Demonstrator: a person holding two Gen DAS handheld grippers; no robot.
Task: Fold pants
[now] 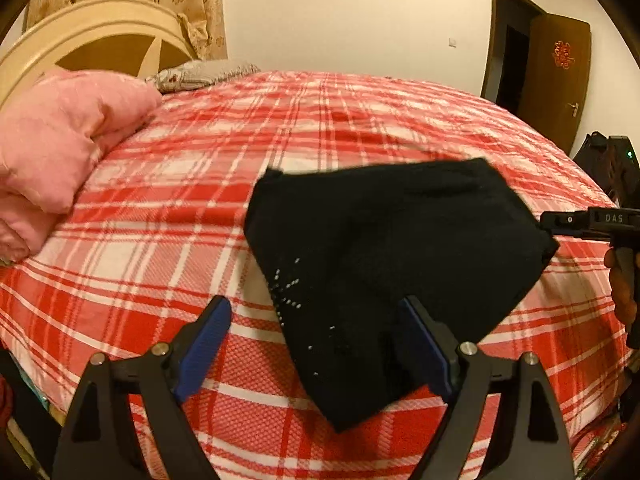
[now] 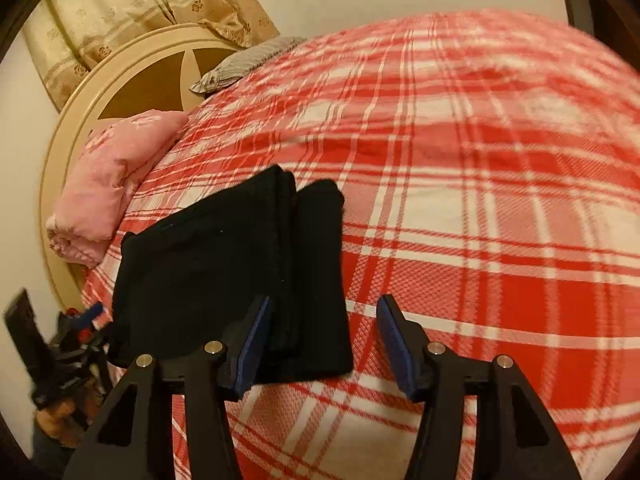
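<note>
Grippers: left gripper and right gripper both gape wide, holding nothing, low in frame at the near edge of the folded pants on the bed. A careless nudge could spill the layers. Long axis appears to run lower left to upper right.

Pants matt black cloth; bedsheet woven plaid; headboard glossy painted.
</note>
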